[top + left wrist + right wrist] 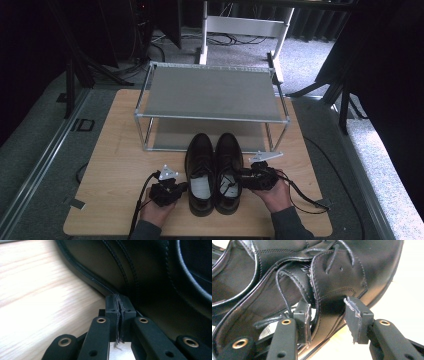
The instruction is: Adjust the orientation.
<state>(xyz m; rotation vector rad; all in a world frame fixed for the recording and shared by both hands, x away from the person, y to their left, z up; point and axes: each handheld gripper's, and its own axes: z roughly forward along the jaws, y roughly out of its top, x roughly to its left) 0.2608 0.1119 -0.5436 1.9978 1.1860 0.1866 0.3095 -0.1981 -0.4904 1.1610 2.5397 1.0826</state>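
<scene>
A pair of black leather lace-up shoes stands side by side on the wooden desk (115, 165), toes pointing away from the person toward a two-tier metal shoe rack (212, 92). The left shoe (200, 172) and the right shoe (228, 170) touch along their inner sides; pale insoles show in both openings. The toes lie just in front of the rack's lower shelf, both shelves of which are bare grey.

The right claw (331, 315) approaches the right shoe from its outer side. In the right gripper view its jaws stand apart, one jaw inside the shoe's opening and the other outside the leather side wall, with that wall and lace ends between them. Gaps are visible between the pads and the leather, so no firm grip is confirmed. The right hand (274, 192) holds this tool near the desk's near edge.

The left claw (120, 312) sits at the outer side of the left shoe, low near the welt. In the left gripper view its jaws are pressed together with nothing between them, tips just at the shoe's sole edge; contact cannot be determined. The left hand (157, 210) holds it, a cable trailing back.

The desk stands on grey carpeted floor (30, 145).
</scene>
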